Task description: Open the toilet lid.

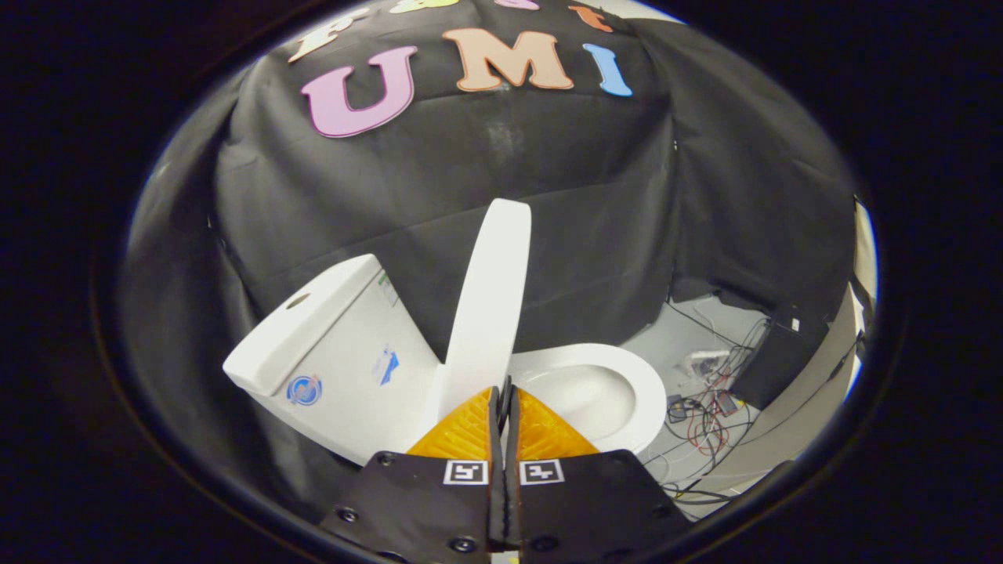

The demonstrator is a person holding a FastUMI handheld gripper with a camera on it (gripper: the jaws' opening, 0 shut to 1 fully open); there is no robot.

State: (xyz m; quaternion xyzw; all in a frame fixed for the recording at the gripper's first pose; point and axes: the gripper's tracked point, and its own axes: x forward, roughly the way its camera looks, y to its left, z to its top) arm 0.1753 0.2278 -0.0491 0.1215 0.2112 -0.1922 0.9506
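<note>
Lid (492, 298) of the toilet stands raised, almost upright and seen edge-on, between the tank (329, 352) and the open seat (619, 392). It leans a little toward the tank but I cannot tell if it touches it. The hand-held gripper (501, 395) is just in front of the lid's lower part. Its two orange fingers (458, 435) are pressed together, with only a thin dark line between them, and they hold nothing. Their tips are at the base of the lid; if they touch it, I cannot tell. The white bowl (580, 395) lies open just beyond the fingers, on the side away from the tank. Farther behind the seat, on the pale floor (689, 329), there are loose cables (709, 419) and a black box (776, 356) near the booth's cloth wall.
</note>
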